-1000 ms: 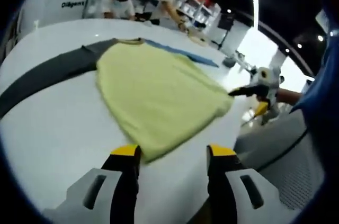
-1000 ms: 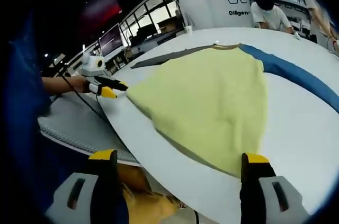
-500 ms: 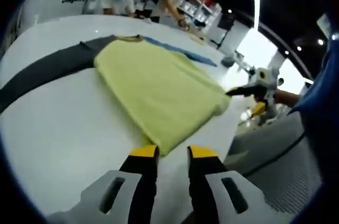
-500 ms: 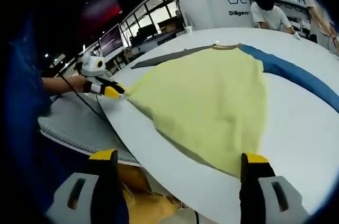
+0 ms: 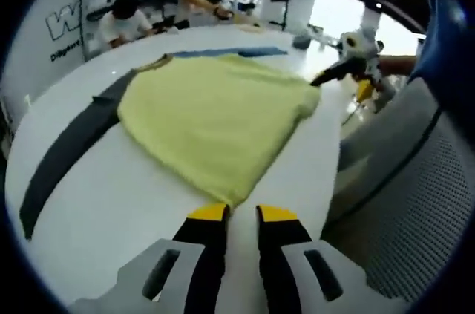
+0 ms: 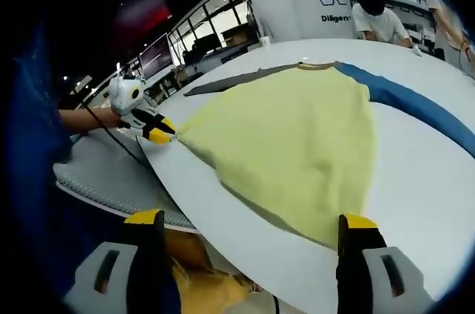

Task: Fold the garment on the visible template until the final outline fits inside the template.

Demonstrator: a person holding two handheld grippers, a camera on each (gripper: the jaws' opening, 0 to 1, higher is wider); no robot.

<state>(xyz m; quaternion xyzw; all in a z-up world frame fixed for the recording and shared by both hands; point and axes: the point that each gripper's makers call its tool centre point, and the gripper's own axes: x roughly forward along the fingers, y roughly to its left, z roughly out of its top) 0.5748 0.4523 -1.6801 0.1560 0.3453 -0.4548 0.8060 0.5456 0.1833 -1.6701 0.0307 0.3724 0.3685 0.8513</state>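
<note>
A yellow garment [image 5: 215, 113] lies flat on the white table [image 5: 96, 217], with a grey sleeve [image 5: 67, 151] stretched to the left and a blue sleeve [image 5: 230, 52] at the far side. My left gripper [image 5: 242, 214] is shut on the near hem corner. In the right gripper view the garment [image 6: 297, 143] spreads ahead, and the left gripper [image 6: 169, 134] pinches its left hem corner. My right gripper [image 6: 251, 219] stands wide open just short of the other hem corner. In the left gripper view the right gripper [image 5: 335, 82] hovers beside that corner.
The table edge runs close under both grippers. A grey perforated surface [image 5: 415, 203] lies beyond it, also visible as the mesh [image 6: 104, 173]. People [image 5: 122, 17] work at the far side of the table. A blue sleeve of the person [image 6: 30, 143] fills the left.
The left gripper's jaws came together on the garment's hem corner, and its view swung round. The right gripper stayed open in place.
</note>
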